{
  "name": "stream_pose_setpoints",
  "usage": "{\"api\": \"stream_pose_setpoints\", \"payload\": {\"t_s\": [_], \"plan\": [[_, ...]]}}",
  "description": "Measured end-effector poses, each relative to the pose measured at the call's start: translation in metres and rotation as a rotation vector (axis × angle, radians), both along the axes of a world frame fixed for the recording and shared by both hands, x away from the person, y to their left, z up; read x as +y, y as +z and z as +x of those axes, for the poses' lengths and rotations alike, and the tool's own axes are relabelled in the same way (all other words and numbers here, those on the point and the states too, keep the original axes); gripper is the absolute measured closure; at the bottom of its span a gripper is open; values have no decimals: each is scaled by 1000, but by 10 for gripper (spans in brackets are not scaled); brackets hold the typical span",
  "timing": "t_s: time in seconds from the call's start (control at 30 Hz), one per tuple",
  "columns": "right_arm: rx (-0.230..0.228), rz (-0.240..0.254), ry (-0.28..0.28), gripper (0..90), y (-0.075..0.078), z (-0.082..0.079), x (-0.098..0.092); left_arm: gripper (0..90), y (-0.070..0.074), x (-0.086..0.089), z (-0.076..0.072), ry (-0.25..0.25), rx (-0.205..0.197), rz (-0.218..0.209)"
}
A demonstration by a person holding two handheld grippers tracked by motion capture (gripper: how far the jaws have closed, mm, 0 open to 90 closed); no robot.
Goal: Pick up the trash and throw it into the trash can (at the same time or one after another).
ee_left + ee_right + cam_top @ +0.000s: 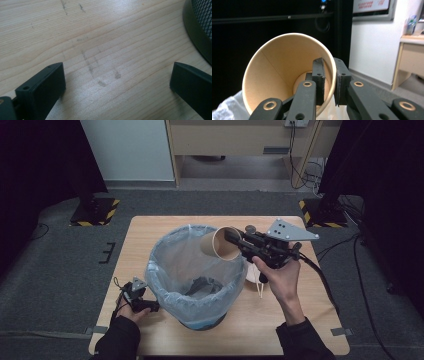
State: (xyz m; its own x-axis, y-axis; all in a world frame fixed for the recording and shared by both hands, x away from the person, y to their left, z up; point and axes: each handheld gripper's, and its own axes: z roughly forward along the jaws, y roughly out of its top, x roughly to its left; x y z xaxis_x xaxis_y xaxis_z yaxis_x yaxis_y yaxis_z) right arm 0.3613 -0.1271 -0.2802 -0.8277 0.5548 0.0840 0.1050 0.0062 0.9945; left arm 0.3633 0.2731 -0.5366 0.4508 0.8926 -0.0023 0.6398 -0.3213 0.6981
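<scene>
Right gripper (239,241) pinches the rim of a tan paper cup (223,244), tilted above the plastic-lined mesh waste bin (192,275). Thin rim hold; cup could slip, land outside. Left gripper (117,82) gapes wide, empty, low on the wooden table (105,37).

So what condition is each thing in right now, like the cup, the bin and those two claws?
Paper cup: empty, tipped on its side, held over the bin by its rim.
Bin: upright on the table, lined with a clear bag, some dark stuff at the bottom.
Right claw: shut on the cup's rim, one jaw inside, one outside.
Left claw: open, holding nothing, low over the table.
</scene>
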Motion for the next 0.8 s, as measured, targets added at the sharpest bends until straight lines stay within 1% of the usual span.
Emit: {"api": "stream_pose_setpoints", "payload": {"t_s": [0.03,0.1,0.17,0.2,0.23,0.33,0.4,0.43,0.57,0.6,0.63,0.67,0.7,0.73,0.77,0.8], "plan": [[16,-20,11,817,-3,1,4,0,0,0,0,0,0,0],[29,-39,22,814,-7,2,9,0,0,0,0,0,0,0],[37,-46,29,810,-9,2,12,0,0,0,0,0,0,0],[45,-59,42,760,-13,3,16,0,0,0,0,0,0,0],[51,-66,48,738,-14,3,17,0,0,0,0,0,0,0],[52,-75,53,713,-15,4,18,0,0,0,0,0,0,0],[47,-62,41,689,-14,5,12,0,0,0,0,0,0,0],[45,-44,28,681,-13,5,7,0,0,0,0,0,0,0],[23,0,-32,644,-8,6,-15,0,0,0,0,0,0,0],[15,8,-59,629,-7,6,-24,0,0,0,0,0,0,0],[15,8,-59,629,-7,6,-24,0,0,0,0,0,0,0],[3,4,-111,594,-7,5,-37,0,0,0,0,0,0,0],[3,4,-111,594,-7,5,-37,0,0,0,0,0,0,0],[4,10,-152,587,-11,6,-51,0,0,0,0,0,0,0],[6,10,-169,584,-13,7,-55,0,0,0,0,0,0,0],[6,10,-169,584,-13,7,-55,0,0,0,0,0,0,0]]}}
